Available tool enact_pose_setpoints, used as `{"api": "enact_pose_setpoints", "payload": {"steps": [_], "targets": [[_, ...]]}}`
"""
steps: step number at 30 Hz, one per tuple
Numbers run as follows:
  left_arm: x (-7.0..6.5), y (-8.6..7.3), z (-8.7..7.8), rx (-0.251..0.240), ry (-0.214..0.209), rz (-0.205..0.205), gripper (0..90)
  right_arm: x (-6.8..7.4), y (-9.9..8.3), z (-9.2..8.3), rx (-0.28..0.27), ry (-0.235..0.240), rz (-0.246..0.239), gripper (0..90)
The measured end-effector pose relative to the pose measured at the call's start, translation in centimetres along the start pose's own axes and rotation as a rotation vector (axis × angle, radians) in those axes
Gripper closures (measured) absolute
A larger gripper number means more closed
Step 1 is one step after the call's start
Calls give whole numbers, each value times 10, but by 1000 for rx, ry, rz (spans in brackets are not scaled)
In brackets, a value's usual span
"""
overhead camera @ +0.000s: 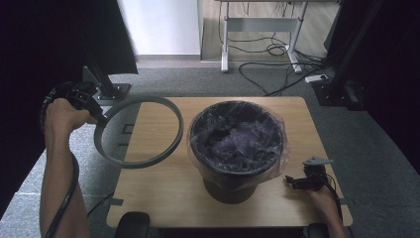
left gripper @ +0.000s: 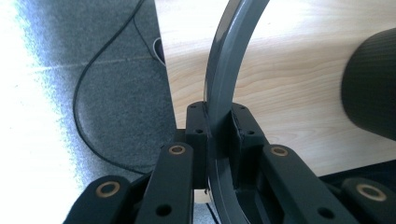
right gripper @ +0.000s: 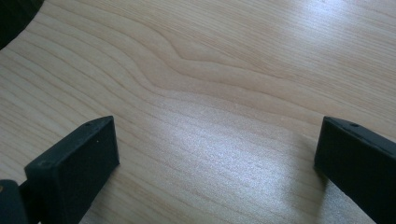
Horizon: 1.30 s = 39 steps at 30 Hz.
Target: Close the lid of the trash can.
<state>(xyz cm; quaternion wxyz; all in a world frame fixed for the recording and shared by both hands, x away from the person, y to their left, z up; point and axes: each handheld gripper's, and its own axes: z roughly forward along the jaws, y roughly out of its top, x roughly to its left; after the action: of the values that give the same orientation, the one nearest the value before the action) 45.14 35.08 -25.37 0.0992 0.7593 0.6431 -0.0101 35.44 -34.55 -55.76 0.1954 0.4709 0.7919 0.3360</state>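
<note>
Left fingers (left gripper: 219, 135) clamped on grey ring (overhead camera: 138, 130) beside bin (overhead camera: 236, 144), right fingers (right gripper: 215, 154) apart.

High view overhead, facing forward-down — both gripper views close, sharing table (overhead camera: 163, 193).

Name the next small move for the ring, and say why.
Probably carry the ring right, over the bin, then lower it. The left gripper is clamped on its rim, holding it up beside the bin, whose bag is draped loosely over the edge.
</note>
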Motion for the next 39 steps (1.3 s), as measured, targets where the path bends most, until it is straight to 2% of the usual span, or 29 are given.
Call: {"api": "enact_pose_setpoints", "payload": {"steps": [4,9,21,22,23,26,27,29,30,31,33,34,37,39], "targets": [[-13,2,-19,-26,-18,27,799,0,0,0,0,0,0,0],[-41,9,-27,-33,-55,99,799,0,0,0,0,0,0,0],[-129,40,-21,-16,-105,277,799,0,0,0,0,0,0,0],[-134,42,-20,-14,-107,287,798,0,0,0,0,0,-1,0],[-134,42,-20,-14,-107,287,798,0,0,0,0,0,-1,0],[-160,48,-17,-7,-115,332,798,0,0,0,0,0,0,0],[-172,52,-15,-1,-120,356,798,0,0,0,0,0,0,0],[-187,56,-11,9,-121,379,798,0,0,0,0,0,0,0],[-187,56,-11,9,-121,379,799,0,0,0,0,0,0,0],[-202,60,-7,21,-122,403,798,0,0,0,0,0,0,0],[-215,63,-3,31,-121,419,798,0,0,0,0,0,0,0],[-215,63,-3,31,-121,419,798,0,0,0,0,0,0,0],[-240,69,5,47,-121,459,798,0,0,0,0,0,0,0],[-252,71,10,55,-113,475,798,0,0,0,1,1,1,0]]}}
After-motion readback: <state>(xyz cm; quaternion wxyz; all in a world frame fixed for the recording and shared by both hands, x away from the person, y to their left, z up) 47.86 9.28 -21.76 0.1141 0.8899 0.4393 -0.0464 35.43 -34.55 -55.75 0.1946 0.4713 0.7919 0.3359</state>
